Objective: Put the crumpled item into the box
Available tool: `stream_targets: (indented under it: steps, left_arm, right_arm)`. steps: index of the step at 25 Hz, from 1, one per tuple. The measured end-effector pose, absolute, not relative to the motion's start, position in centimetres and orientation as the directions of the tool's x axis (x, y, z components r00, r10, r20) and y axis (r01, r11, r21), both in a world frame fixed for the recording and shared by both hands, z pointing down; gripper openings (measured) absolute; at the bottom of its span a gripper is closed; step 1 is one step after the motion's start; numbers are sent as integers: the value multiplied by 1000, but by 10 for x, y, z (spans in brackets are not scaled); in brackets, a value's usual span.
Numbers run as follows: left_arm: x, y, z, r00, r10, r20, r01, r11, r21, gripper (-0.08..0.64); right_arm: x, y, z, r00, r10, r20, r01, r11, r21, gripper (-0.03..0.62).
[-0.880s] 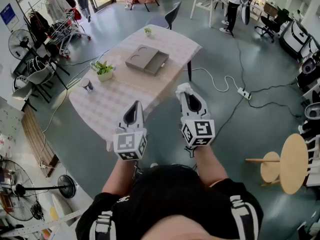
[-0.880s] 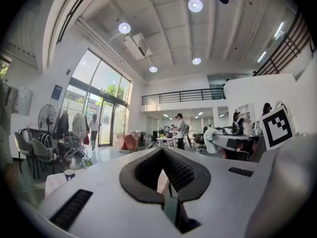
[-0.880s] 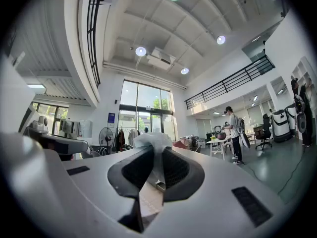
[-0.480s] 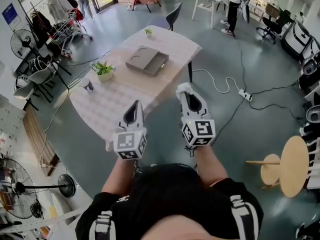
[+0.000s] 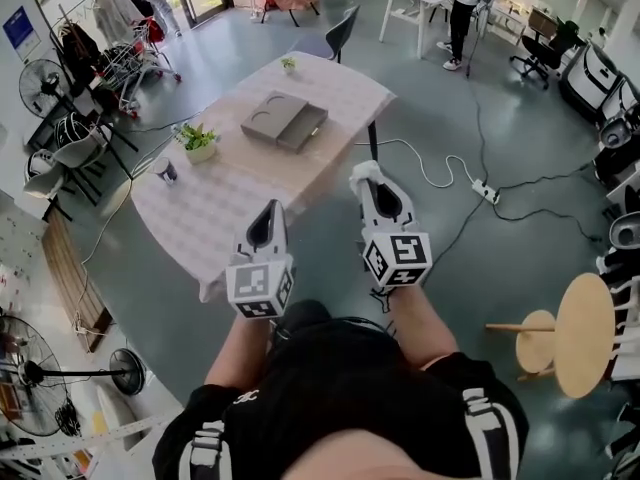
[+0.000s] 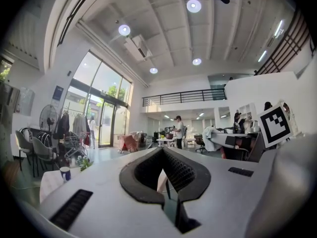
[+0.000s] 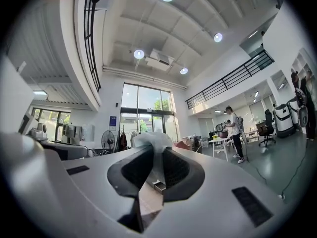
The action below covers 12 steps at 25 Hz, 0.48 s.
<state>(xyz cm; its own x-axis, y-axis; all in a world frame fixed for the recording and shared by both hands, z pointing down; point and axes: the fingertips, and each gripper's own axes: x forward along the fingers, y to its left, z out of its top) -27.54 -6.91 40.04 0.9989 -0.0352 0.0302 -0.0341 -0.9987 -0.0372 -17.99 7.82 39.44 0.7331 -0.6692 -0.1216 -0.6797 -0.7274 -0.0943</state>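
A grey box (image 5: 283, 121) lies open on the checked table (image 5: 220, 203) ahead of me. The crumpled item (image 5: 366, 174), a white wad, sticks out between the tips of my right gripper (image 5: 368, 181), which is shut on it in the air off the table's near right edge. In the right gripper view the crumpled item (image 7: 151, 141) bulges above the right gripper (image 7: 152, 151). My left gripper (image 5: 267, 213) hovers over the table's near edge, shut with nothing in it. In the left gripper view the left gripper (image 6: 162, 151) has its tips together.
On the table's left side are a potted plant (image 5: 198, 142) and a cup (image 5: 166, 171); a small plant (image 5: 288, 64) stands at its far end. A chair (image 5: 340, 30) stands behind it. A power strip with its cable (image 5: 484, 191) lies on the floor at right, and a wooden stool (image 5: 575, 333) stands nearer.
The table and box have slid a little to the left and up in the head view. Both grippers keep their pose, and the wad stays in the right one.
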Motion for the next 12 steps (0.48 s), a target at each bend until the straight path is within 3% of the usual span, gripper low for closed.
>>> stream_targets:
  steps: [12]
  left_arm:
    - [-227, -58, 408, 1000, 2, 24, 4, -998, -62, 3]
  right_arm:
    - [-138, 85, 403, 739, -661, -132, -673, -734, -97, 48]
